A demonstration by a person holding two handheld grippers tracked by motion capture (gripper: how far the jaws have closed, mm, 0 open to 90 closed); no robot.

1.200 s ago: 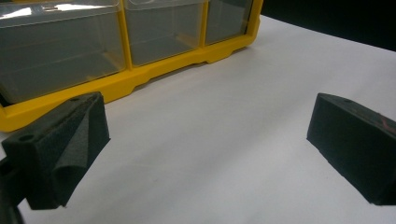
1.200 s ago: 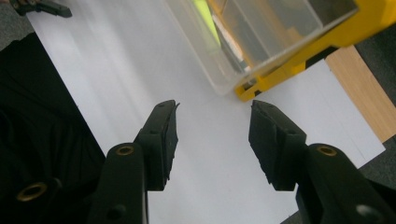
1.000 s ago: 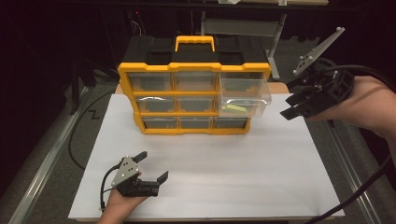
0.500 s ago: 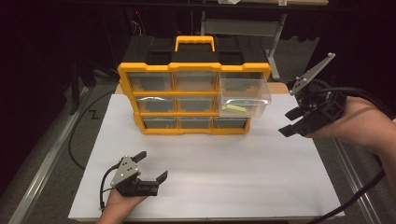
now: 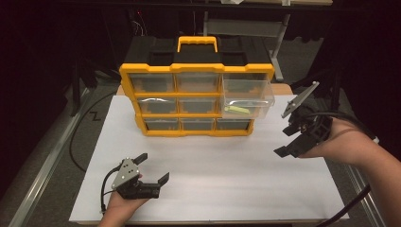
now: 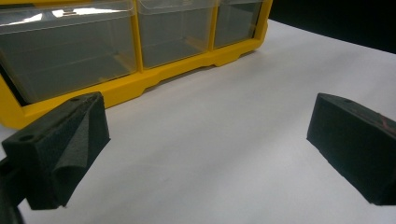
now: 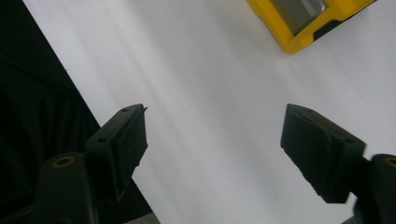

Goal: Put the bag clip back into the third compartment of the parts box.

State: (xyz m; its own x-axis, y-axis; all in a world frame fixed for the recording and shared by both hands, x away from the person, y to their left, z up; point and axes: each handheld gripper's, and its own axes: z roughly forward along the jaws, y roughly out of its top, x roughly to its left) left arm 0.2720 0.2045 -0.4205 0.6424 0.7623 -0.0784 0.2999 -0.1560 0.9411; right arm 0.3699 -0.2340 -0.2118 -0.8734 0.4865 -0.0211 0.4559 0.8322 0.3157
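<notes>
I see both grippers released, fingers apart: left gripper (image 5: 152,168) low on the tabletop (image 5: 227,179). Right gripper (image 5: 289,142) hangs beside the yellow drawer organizer (image 5: 196,101), whose right middle drawer (image 5: 248,98) stands pulled out.

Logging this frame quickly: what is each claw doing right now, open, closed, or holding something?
Left claw: open, holding nothing, low over the white table sheet.
Right claw: open, holding nothing, right of the yellow plastic drawer organiser.

White table (image 5: 227,189) — yellow drawer organizer (image 5: 196,99).

High view: you look down and forward over the table (image 5: 213,189) | your gripper views: close, low, sharing the yellow organizer (image 5: 196,101)
</notes>
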